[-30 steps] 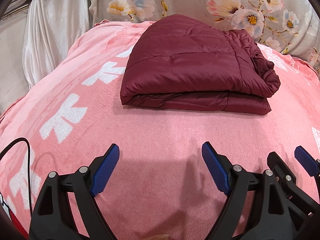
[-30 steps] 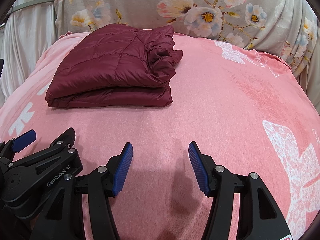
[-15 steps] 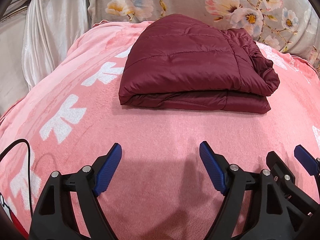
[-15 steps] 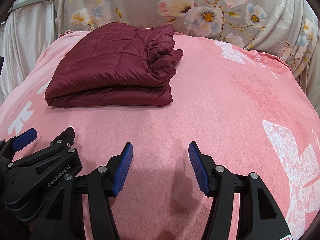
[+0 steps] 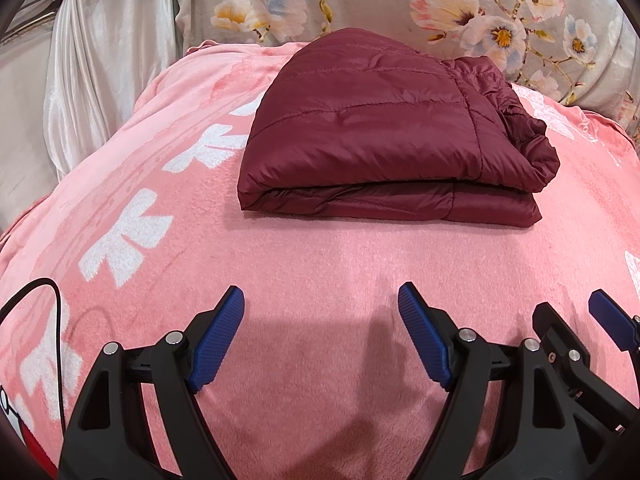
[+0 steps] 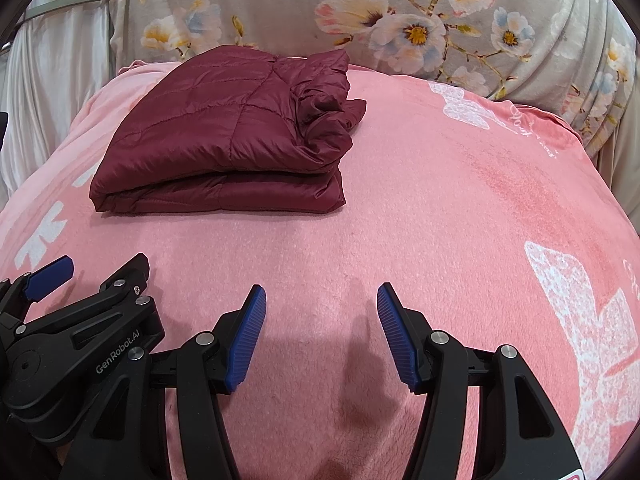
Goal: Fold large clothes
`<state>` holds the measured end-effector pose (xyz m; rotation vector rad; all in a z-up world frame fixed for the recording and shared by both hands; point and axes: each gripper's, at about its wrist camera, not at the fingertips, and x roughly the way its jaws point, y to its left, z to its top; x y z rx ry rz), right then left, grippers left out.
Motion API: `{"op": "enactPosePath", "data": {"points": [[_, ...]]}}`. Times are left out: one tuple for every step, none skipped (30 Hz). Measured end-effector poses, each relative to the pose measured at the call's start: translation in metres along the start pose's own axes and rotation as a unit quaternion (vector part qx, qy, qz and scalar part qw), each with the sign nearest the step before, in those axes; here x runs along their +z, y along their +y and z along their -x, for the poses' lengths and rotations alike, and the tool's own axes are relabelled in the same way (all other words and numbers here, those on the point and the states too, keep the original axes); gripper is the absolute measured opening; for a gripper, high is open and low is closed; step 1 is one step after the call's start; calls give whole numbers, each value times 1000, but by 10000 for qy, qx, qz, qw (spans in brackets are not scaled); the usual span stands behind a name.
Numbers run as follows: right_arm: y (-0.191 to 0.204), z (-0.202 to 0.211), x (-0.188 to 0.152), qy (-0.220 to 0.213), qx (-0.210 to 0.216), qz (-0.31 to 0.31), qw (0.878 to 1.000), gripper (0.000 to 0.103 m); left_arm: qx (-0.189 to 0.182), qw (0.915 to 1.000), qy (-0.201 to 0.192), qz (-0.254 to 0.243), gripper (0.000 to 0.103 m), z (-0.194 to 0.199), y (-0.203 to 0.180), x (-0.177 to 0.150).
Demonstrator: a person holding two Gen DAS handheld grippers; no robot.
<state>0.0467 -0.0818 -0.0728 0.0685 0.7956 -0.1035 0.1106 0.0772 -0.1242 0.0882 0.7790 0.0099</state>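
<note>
item: maroon quilted jacket [image 5: 376, 136], folded into a thick rectangle, lying on the pink blanket [image 5: 320, 264] toward its far side, near the floral cushion [image 6: 400, 4]. handling: likely light, puffy, compressible; shiny shell looks slippery (layers may slide apart). best hold: the stacked near edge, pinching all layers, or the rumpled right end, though its make-up is hard to read. left gripper [image 5: 320, 336]: wide apart, empty, well short of jacket. right gripper [image 6: 320, 336]: parted, empty.
</note>
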Motion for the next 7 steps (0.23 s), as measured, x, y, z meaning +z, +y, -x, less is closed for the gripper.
{"op": "enactPosePath", "data": {"points": [[0, 0, 0, -1, -3, 2, 10000, 57, -2, 10000, 0, 0, 77, 0, 1, 1], [-1, 0, 0, -4, -2, 3, 10000, 57, -2, 10000, 1, -1, 77, -1, 1, 1], [-1, 0, 1, -7, -2, 3, 10000, 57, 3, 10000, -1, -1, 77, 0, 0, 1], [0, 0, 0, -8, -4, 5, 10000, 57, 9, 10000, -6, 0, 77, 0, 1, 1], [0, 0, 1, -8, -5, 9, 10000, 57, 6, 10000, -9, 0, 77, -1, 1, 1], [-1, -1, 1, -9, -7, 8, 10000, 57, 7, 10000, -14, -2, 77, -1, 2, 2], [-1, -1, 1, -8, -8, 8, 10000, 57, 14, 10000, -19, -3, 77, -1, 0, 1]]}}
